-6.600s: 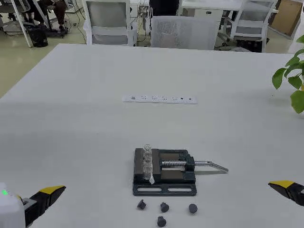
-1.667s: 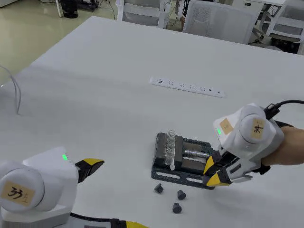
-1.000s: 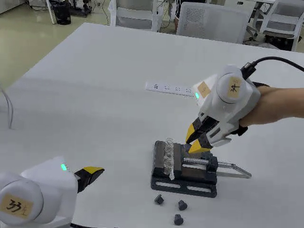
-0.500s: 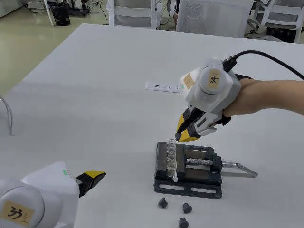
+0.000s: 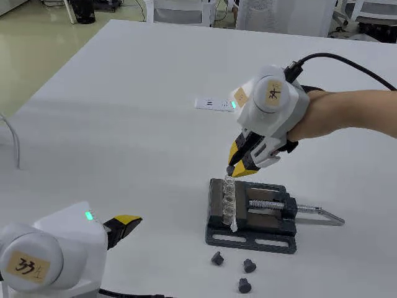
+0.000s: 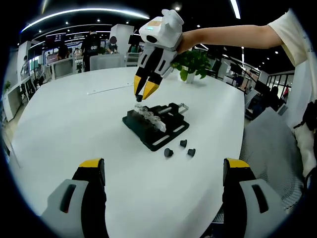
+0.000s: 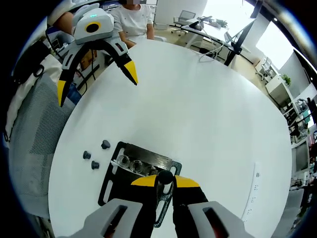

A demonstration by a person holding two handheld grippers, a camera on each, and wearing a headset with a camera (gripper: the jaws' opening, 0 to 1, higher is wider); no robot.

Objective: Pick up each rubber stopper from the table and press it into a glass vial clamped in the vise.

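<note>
A black vise clamps a row of clear glass vials upright. My right gripper hovers just above the far end of that row, shut on a dark rubber stopper pinched between its yellow tips. Below it, the vials show open mouths in the right gripper view. Three more stoppers lie loose on the table in front of the vise. My left gripper stays low near the table's front, open with nothing between its jaws, well apart from the vise.
A white power strip lies beyond the vise. The vise's screw handle sticks out to the right. A potted plant stands at the table's far side. Chairs line the far table edge.
The right gripper has carried a stopper from the vise's front up over the jaws and now down onto the far end of the vial row. Three stoppers lie on the table, one fewer than before.
</note>
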